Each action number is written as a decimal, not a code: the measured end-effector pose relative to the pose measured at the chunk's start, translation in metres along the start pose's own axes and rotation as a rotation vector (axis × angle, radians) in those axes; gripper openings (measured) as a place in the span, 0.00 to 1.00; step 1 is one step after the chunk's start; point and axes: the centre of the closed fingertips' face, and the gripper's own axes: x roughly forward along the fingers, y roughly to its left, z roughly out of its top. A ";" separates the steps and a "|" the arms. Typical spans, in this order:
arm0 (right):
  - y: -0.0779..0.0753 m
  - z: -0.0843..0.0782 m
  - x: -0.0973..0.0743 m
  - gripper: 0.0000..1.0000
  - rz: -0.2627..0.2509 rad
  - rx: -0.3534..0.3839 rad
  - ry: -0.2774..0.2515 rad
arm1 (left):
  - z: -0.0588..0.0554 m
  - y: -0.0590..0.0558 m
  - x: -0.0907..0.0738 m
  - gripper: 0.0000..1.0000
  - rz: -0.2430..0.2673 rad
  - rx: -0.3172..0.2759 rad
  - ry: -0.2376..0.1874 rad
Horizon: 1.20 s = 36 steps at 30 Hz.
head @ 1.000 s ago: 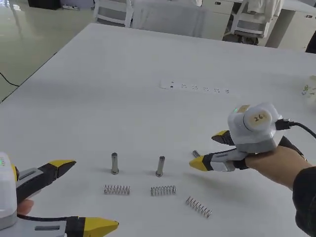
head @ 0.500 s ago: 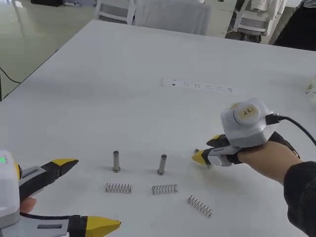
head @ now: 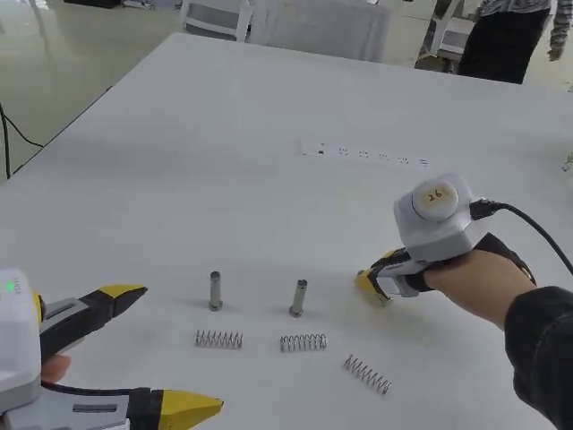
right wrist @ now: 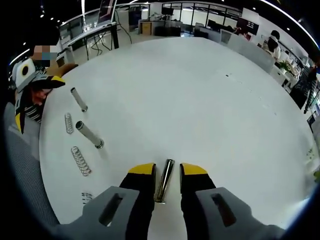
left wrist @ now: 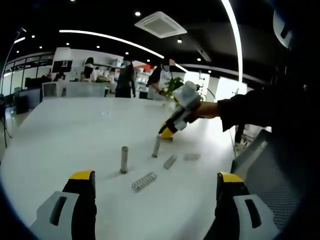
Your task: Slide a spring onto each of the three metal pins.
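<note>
Two metal pins (head: 215,291) (head: 298,298) stand upright on the white table (head: 269,179). In front of them lie three springs (head: 218,339) (head: 303,342) (head: 367,374). A third pin (right wrist: 163,187) lies flat on the table between the jaws of my right gripper (right wrist: 167,170), which have drawn in close on either side of it, a slight gap still showing. In the head view the right gripper (head: 376,285) is low on the table, right of the upright pins. My left gripper (head: 166,354) is held wide open at the near left, holding nothing.
A flush strip of sockets (head: 363,154) sits in the table farther back. A cable (head: 528,233) trails from the right gripper. Chairs (head: 313,22) and a person (head: 497,36) are beyond the far edge. Open tabletop lies behind the pins.
The right gripper has lowered onto the lying pin and its jaws have narrowed from wide open to close around it. The left gripper, upright pins and springs are unchanged.
</note>
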 end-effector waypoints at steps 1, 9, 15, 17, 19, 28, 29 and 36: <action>0.000 0.000 0.000 0.16 0.000 0.003 0.001 | 0.000 0.000 0.000 0.98 0.000 0.000 0.000; -0.003 -0.003 0.007 0.13 0.000 0.026 0.033 | -0.001 0.001 -0.001 0.97 0.003 -0.003 0.000; -0.003 -0.003 0.008 0.11 -0.001 0.033 0.043 | -0.002 0.001 -0.001 0.97 0.004 -0.005 0.002; -0.004 -0.003 0.009 0.10 0.000 0.035 0.046 | -0.002 0.001 -0.001 0.97 0.004 -0.005 0.003; -0.002 -0.005 0.008 0.07 0.000 0.052 0.068 | -0.002 0.001 -0.001 0.97 0.004 -0.005 0.004; -0.003 -0.004 0.010 0.05 -0.008 0.102 0.082 | -0.001 0.000 0.000 0.97 -0.001 -0.002 0.006; -0.002 -0.004 0.009 0.05 -0.012 0.117 0.075 | 0.000 0.000 -0.001 0.97 -0.001 -0.001 0.005; -0.002 -0.006 0.001 0.05 -0.018 0.140 0.051 | 0.003 0.001 -0.004 0.97 0.006 0.004 -0.002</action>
